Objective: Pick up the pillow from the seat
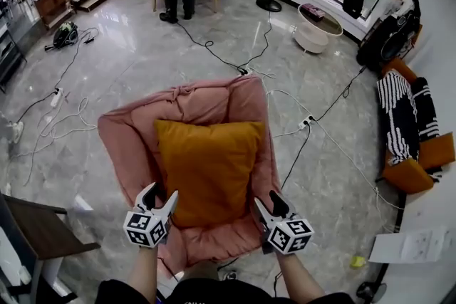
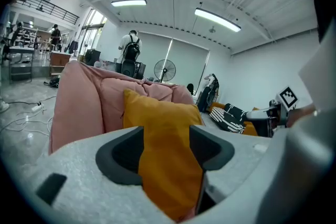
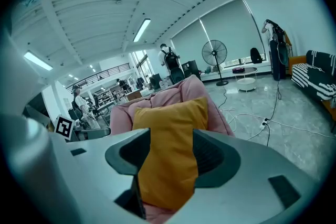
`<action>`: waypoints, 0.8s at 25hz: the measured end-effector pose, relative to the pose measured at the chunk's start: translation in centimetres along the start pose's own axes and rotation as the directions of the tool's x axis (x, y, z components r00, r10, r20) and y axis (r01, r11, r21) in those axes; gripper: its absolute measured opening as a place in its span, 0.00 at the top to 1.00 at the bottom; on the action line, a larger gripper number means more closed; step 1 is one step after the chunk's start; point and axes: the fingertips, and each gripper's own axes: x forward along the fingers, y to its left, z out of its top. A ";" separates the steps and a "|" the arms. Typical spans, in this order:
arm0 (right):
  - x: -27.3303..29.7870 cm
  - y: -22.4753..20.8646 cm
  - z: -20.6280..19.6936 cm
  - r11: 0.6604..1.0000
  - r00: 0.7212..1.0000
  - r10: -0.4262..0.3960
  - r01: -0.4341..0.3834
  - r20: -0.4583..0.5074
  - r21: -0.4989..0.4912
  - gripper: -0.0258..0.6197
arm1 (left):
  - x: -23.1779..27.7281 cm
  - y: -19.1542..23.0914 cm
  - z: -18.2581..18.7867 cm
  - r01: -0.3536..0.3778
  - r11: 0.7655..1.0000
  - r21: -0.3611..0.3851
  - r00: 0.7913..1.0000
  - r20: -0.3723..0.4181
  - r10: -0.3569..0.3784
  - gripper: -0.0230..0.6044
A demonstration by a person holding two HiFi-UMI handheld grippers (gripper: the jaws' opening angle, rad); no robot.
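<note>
A glossy grey stone floor [image 1: 142, 60] is mirroring the ceiling lights, and thin black and white cables [image 1: 211, 48] are snaking across it toward 12 o'clock. On it a puffy pink seat [image 1: 127, 146] is sitting, its quilted fabric creased and its rim curling up like a shallow bowl. The pillow [image 1: 210, 167], a plump, matte mustard-orange square with soft corners, is lying in the middle of that seat and leaning back against the padding at 12 o'clock.

The left gripper [image 1: 161, 192] is hovering at the pillow's 7 o'clock corner. Its dark-padded jaws are standing wide apart, and orange cloth is filling the gap between them in the left gripper view. The right gripper [image 1: 266, 199] is hanging at the 5 o'clock corner with its jaws spread just as wide and the pillow showing between them. Whether either pair is pressing on the fabric is not showing clearly.
</note>
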 end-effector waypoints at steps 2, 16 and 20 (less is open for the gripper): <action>1.8 -0.4 -0.7 1.000 0.999 0.006 -0.006 -0.032 0.000 0.58 | 1.4 1.4 -0.5 0.002 0.999 -0.035 1.000 -0.018 -0.002 0.52; 13.0 -6.8 -1.2 0.998 0.989 -0.032 0.039 -0.141 0.052 0.54 | 10.4 8.5 -0.1 0.029 0.977 -0.209 1.000 -0.001 -0.030 0.38; 16.2 -8.3 -0.4 0.997 0.989 -0.040 0.048 -0.141 0.055 0.50 | 12.1 8.2 -0.5 0.082 0.973 -0.214 0.996 -0.010 -0.087 0.37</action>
